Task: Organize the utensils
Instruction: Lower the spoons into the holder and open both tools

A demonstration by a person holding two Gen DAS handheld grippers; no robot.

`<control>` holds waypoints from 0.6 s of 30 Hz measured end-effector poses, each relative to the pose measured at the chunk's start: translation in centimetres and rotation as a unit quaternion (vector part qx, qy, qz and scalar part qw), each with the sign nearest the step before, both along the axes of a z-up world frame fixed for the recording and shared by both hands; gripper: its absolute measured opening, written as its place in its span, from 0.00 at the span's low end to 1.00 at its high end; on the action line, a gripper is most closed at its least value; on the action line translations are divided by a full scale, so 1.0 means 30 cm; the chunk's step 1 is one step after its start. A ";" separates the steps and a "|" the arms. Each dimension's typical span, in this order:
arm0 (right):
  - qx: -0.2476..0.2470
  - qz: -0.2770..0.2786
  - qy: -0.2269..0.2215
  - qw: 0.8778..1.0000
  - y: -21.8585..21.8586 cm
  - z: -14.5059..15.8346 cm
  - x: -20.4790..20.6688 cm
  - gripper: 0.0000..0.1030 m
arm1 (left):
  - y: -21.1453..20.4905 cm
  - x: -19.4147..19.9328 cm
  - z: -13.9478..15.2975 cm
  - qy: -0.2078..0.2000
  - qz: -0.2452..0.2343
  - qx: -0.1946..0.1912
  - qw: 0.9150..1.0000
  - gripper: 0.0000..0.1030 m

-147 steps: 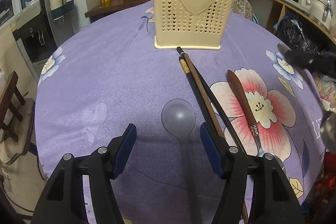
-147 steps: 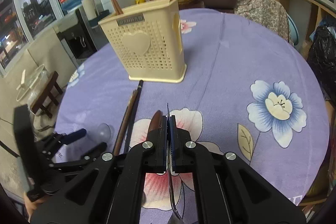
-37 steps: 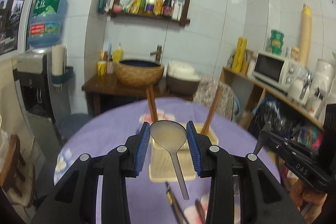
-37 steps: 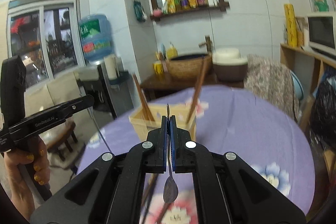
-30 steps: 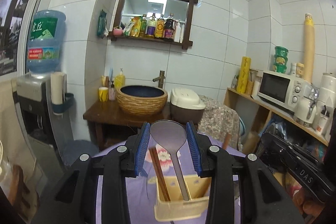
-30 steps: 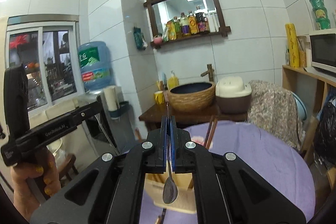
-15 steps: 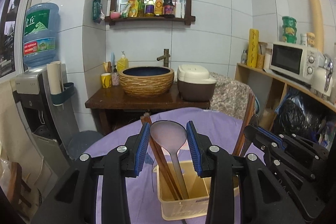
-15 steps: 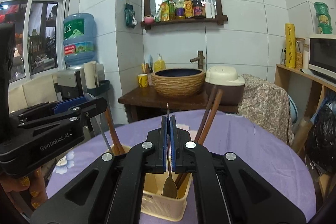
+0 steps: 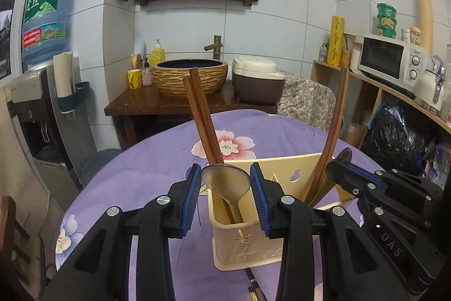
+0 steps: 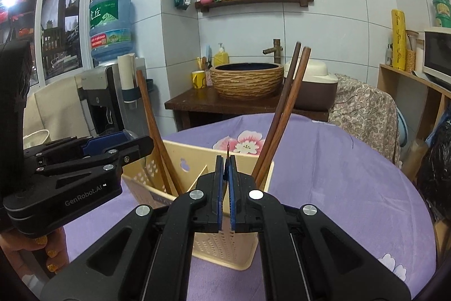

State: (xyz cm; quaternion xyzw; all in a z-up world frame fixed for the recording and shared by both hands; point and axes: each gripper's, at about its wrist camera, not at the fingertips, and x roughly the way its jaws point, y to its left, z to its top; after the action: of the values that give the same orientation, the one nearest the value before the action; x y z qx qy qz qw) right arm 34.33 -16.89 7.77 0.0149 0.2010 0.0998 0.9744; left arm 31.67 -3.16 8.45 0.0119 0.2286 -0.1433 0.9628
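Observation:
My left gripper point(image 9: 225, 179) is shut on the bowl of a grey plastic spoon point(image 9: 225, 182); its handle hangs down into the left compartment of the cream utensil holder point(image 9: 248, 247). My right gripper point(image 10: 225, 174) is shut on a thin metal spoon point(image 10: 226, 150), edge-on, held over the holder point(image 10: 225, 244); its lower end is hidden. Wooden chopsticks point(image 9: 203, 114) lean in the left compartment, another pair point(image 10: 284, 103) in the right. The right gripper shows at the right of the left wrist view point(image 9: 338, 174).
The holder stands on a round table with a purple flowered cloth point(image 9: 146, 160). Dark chopsticks point(image 9: 253, 289) lie on the cloth in front of the holder. Behind the table are a wooden stand with a basin point(image 9: 191, 78), a water dispenser point(image 9: 28, 103) and a microwave shelf point(image 9: 394, 66).
Both grippers have dropped lower and closer to the holder. The grey spoon's handle has gone deeper into the left compartment, and the metal spoon has sunk over the holder.

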 end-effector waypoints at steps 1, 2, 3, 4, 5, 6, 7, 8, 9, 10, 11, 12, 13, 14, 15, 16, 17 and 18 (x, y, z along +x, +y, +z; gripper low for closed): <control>-0.002 -0.002 -0.003 1.000 0.001 -0.003 -0.005 0.03 | -0.002 -0.003 -0.001 0.000 -0.001 0.001 1.000 0.35; -0.001 -0.002 -0.004 1.000 0.000 -0.005 -0.006 0.03 | -0.002 -0.005 -0.001 -0.001 -0.002 0.001 1.000 0.35; -0.002 0.000 -0.006 1.000 0.001 -0.007 -0.010 0.03 | 0.002 -0.011 0.004 -0.004 -0.002 -0.001 1.000 0.35; -0.005 0.001 -0.008 1.000 0.002 -0.008 -0.014 0.03 | 0.005 -0.015 0.006 -0.006 -0.001 -0.005 1.000 0.35; -0.008 0.004 -0.009 1.000 0.003 -0.008 -0.017 0.06 | 0.012 -0.023 0.013 -0.008 -0.003 -0.011 1.000 0.36; -0.011 0.007 -0.009 1.000 0.003 -0.006 -0.021 0.14 | 0.020 -0.032 0.022 -0.012 -0.005 -0.017 1.000 0.39; -0.011 0.009 -0.012 1.000 0.001 -0.005 -0.029 0.21 | 0.027 -0.045 0.031 -0.016 -0.004 -0.019 1.000 0.41; -0.009 0.009 -0.019 1.000 -0.003 -0.002 -0.040 0.43 | 0.033 -0.056 0.039 -0.021 -0.002 -0.020 1.000 0.46; -0.007 0.005 -0.029 1.000 -0.008 0.003 -0.052 0.54 | 0.038 -0.069 0.045 -0.027 0.000 -0.021 0.999 0.51; -0.005 -0.001 -0.041 0.999 -0.017 0.009 -0.069 0.54 | 0.049 -0.090 0.055 -0.035 0.002 -0.022 0.999 0.53; -0.006 -0.005 -0.044 0.999 -0.021 0.014 -0.079 0.54 | 0.059 -0.109 0.062 -0.041 0.006 -0.022 0.999 0.57; -0.006 -0.008 -0.044 0.999 -0.028 0.019 -0.090 0.54 | 0.065 -0.124 0.064 -0.045 0.010 -0.022 0.999 0.60; -0.005 -0.012 -0.045 0.999 -0.036 0.023 -0.099 0.54 | 0.079 -0.148 0.067 -0.051 0.019 -0.024 0.998 0.61; -0.004 -0.017 -0.047 0.999 -0.044 0.028 -0.114 0.57 | 0.095 -0.170 0.068 -0.054 0.026 -0.028 0.998 0.65; -0.002 -0.024 -0.051 0.998 -0.055 0.034 -0.136 0.59 | 0.105 -0.184 0.068 -0.055 0.030 -0.032 0.998 0.71; 0.000 -0.028 -0.052 0.998 -0.063 0.040 -0.152 0.60 | 0.122 -0.209 0.065 -0.057 0.037 -0.039 0.997 0.73; 0.001 -0.029 -0.052 0.998 -0.070 0.044 -0.171 0.61 | 0.133 -0.231 0.060 -0.057 0.040 -0.043 0.997 0.76; 0.001 -0.031 -0.051 0.998 -0.075 0.049 -0.199 0.62 | 0.141 -0.250 0.055 -0.057 0.043 -0.043 0.997 0.79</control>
State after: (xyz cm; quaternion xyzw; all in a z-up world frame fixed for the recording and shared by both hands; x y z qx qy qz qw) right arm 28.36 -19.15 9.25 0.0171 0.1502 0.0707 0.9860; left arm 24.18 1.07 10.12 -0.0312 0.1671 -0.1103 0.9792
